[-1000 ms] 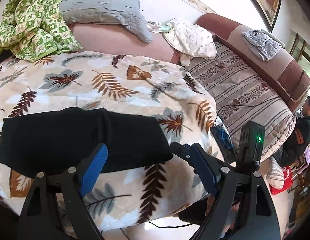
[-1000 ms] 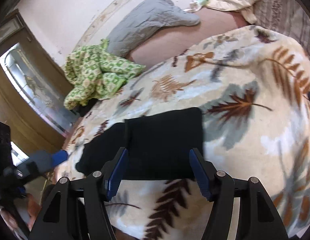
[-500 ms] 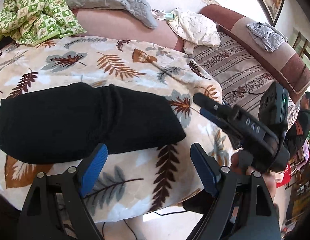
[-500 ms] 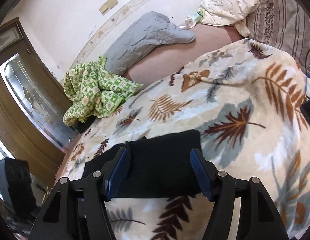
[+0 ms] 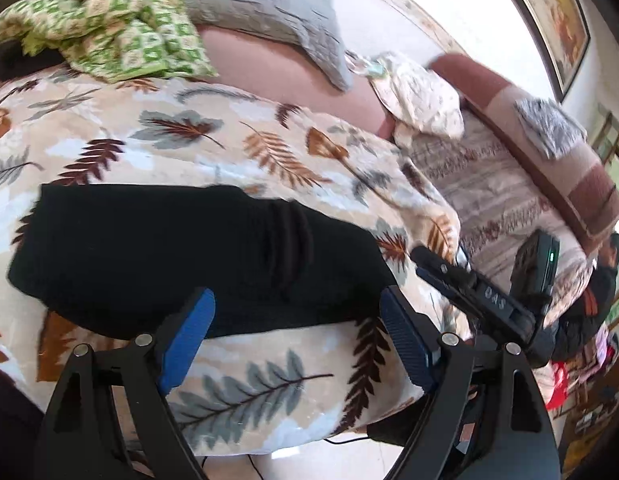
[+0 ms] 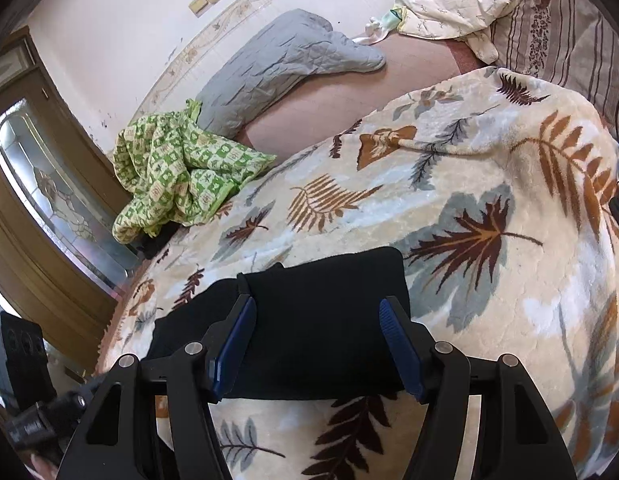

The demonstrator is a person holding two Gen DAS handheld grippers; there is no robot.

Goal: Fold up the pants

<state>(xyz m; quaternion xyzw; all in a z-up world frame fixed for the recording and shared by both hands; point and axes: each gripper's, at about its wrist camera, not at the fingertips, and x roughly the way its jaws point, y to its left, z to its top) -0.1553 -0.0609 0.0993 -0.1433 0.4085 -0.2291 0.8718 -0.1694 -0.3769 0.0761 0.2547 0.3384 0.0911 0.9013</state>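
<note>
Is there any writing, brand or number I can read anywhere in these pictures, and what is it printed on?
"DAS": pale letters, seen upside down, on the black body of the right gripper in the left wrist view.
No other text is readable; nothing is legible on the black pants, the leaf blanket or the framed picture.

Bright daylight, fisheye-bent edges, motion blur in left view.

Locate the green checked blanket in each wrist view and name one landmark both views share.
Left wrist view: green checked blanket at the top left, crumpled beyond the black pants.
Right wrist view: it lies at middle left, by the wooden door.
Shared landmark: the grey quilted pillow, touching the blanket's right side in both.
</note>
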